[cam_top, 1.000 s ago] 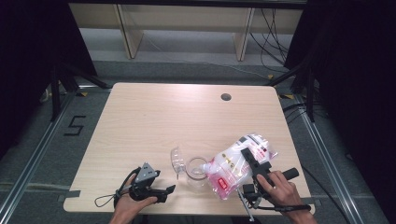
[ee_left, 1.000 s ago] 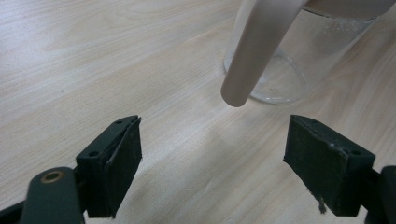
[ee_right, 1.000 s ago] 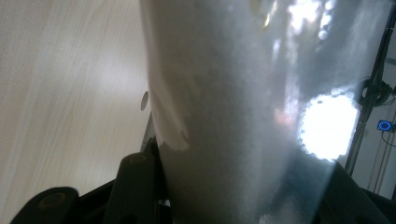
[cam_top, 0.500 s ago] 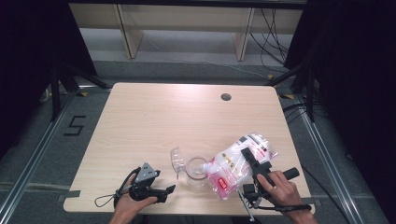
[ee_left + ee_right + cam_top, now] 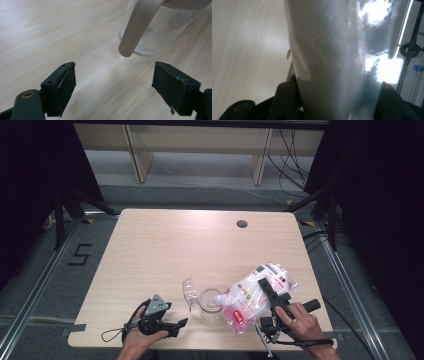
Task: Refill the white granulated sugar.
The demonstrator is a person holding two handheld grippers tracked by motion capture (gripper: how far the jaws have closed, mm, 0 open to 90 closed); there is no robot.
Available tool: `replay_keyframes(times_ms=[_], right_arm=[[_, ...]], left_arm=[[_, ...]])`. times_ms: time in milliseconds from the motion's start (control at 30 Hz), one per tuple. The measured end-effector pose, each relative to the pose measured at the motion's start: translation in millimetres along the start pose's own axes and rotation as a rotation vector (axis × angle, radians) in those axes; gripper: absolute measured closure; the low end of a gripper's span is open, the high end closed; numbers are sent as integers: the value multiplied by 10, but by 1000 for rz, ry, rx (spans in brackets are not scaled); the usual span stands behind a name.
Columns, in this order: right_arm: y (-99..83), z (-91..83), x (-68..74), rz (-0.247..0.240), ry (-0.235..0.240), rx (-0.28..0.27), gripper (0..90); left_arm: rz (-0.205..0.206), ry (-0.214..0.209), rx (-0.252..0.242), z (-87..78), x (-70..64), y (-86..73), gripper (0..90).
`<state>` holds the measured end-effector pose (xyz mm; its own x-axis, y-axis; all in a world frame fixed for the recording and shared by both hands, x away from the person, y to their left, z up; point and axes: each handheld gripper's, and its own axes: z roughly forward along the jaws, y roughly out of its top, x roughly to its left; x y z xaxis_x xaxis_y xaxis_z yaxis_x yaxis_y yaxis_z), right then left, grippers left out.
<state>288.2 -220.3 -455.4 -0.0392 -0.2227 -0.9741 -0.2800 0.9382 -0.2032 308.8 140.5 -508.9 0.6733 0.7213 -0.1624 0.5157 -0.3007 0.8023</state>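
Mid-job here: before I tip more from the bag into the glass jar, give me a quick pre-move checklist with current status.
1. Right gripper clamped on the plastic bag: ok.
2. Bag's lower end at the glass jar mouth: ok, though exact overlap cannot tell.
3. Jar upright on the table: ok.
4. Left gripper steadying the jar: not ok, it is open and short of it.
5. Clear scoop apart from the jar: cannot tell.
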Motion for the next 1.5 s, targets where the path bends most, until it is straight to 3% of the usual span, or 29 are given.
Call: replay_keyframes(times_ms=[67, 100, 133, 300, 700, 733, 800, 1100, 1500], right_arm=[[1, -1, 0, 2, -1, -1, 576], [7, 7, -28, -25, -17, -18, 576], [19, 37, -83, -83, -40, -59, 576], [27, 29, -78, -76, -21, -45, 578], [29, 27, -73, -63, -28, -44, 581], [23, 4, -32, -15, -3, -9, 581], [25, 0, -27, -10, -6, -8, 581], [22, 4, -18, -7, 2, -9, 584], [20, -19, -59, -40, 7, 3, 587]], left_arm=[[1, 0, 0, 0, -1, -1, 184], [0, 0, 0, 0, -1, -1, 184], [-1, 0, 0, 0, -1, -1, 184], [0, 0, -1, 1, -3, -1, 184], [0, 0, -1, -1, -2, -1, 184], [2, 4, 5, -7, -4, 1, 184], [3, 1, 8, -10, -4, 1, 184], [3, 0, 7, -10, -4, 1, 184], [0, 0, 3, -6, -5, -1, 184]])
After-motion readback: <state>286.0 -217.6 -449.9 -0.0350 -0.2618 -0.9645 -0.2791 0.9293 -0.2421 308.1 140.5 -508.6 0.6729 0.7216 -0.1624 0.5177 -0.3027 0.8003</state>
